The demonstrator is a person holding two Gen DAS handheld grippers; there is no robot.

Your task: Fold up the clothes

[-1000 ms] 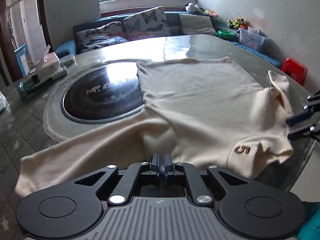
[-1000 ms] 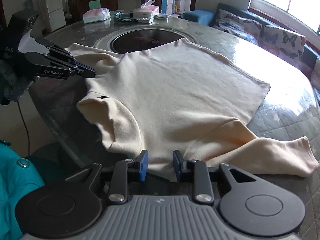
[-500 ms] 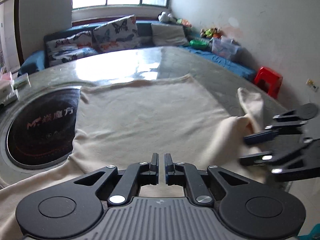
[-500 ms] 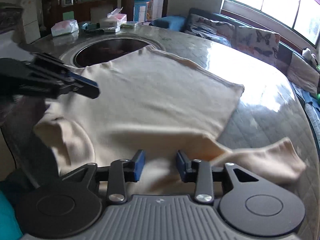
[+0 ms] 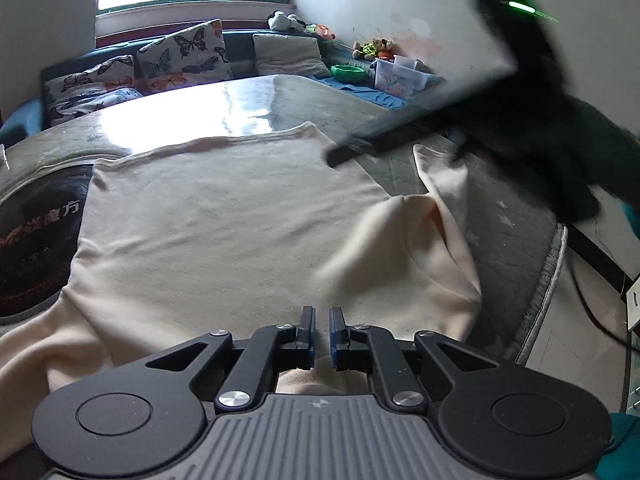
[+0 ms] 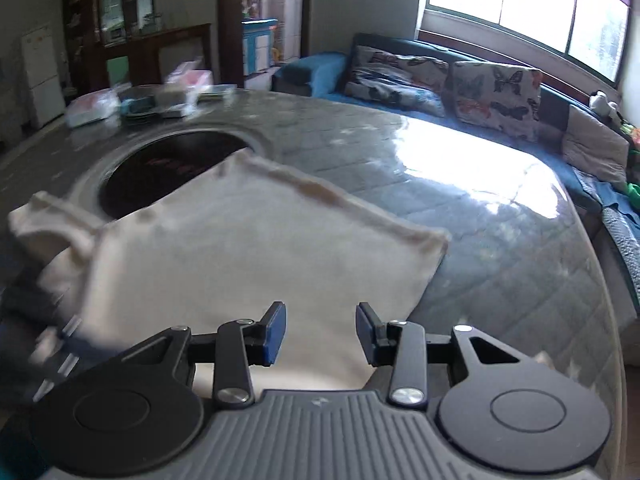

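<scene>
Since the right gripper (image 6: 320,332) swung up across the upper right with jaws wide, the cream sweater (image 5: 224,232) looks released; left gripper (image 5: 319,332) nearly closed, empty.

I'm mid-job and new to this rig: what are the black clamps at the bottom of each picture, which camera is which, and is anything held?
Each picture comes from a fisheye camera on a handheld two-finger gripper, looking forward along its fingers. One view shows the left gripper, jaws slightly apart with nothing between them. The other shows the right gripper, jaws wide open and empty. The blurred dark shape in the left view is the right gripper sweeping across. On the round table lies a cream sweater, one sleeve rumpled near the edge. Nothing is held.
</scene>
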